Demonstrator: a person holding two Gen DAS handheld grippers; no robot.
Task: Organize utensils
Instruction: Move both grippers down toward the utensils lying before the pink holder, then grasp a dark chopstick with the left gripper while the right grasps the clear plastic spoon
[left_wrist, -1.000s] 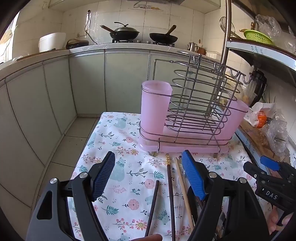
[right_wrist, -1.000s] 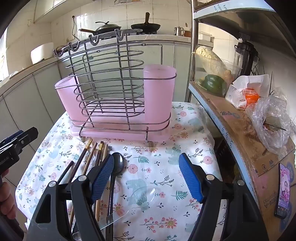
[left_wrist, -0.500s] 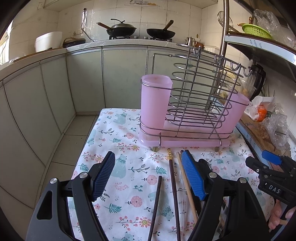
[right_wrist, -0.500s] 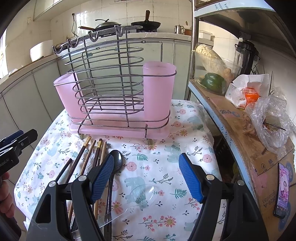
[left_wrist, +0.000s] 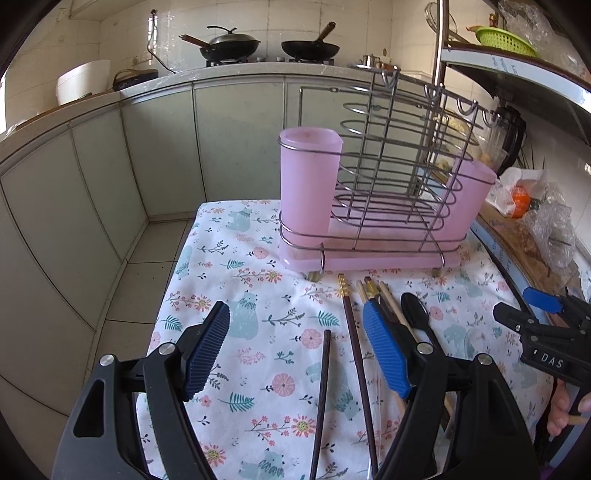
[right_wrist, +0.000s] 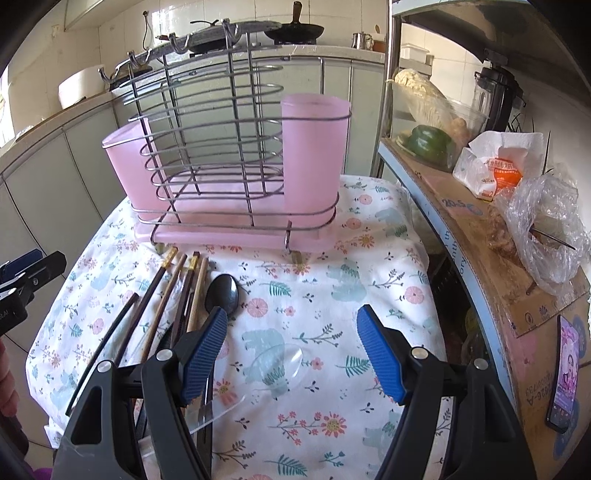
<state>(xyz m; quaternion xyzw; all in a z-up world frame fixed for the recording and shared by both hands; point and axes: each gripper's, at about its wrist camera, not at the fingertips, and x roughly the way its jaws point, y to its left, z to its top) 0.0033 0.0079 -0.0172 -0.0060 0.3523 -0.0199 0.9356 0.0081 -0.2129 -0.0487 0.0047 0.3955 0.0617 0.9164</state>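
A wire rack (left_wrist: 391, 177) (right_wrist: 221, 147) with a pink cup (left_wrist: 308, 188) (right_wrist: 314, 162) at each end stands on the floral cloth (left_wrist: 243, 295) (right_wrist: 369, 295). In front of it lie several chopsticks (left_wrist: 354, 354) (right_wrist: 162, 295), a black spoon (left_wrist: 415, 314) (right_wrist: 222, 290) and a clear plastic spoon (right_wrist: 273, 365). My left gripper (left_wrist: 295, 350) hovers open over the dark chopsticks, holding nothing. My right gripper (right_wrist: 290, 350) hangs open above the clear spoon, also empty; it shows at the right edge of the left wrist view (left_wrist: 546, 325).
A shelf (right_wrist: 480, 236) with a plastic bag (right_wrist: 543, 236), a packet, vegetables and a phone (right_wrist: 567, 373) runs along the table's right side. Grey cabinets (left_wrist: 110, 177) and a counter with woks stand behind. The floor drops away left of the table.
Both grippers have pulled back and risen a little, so the rack sits farther off and more of the cloth and utensils shows. Both stay open and empty.
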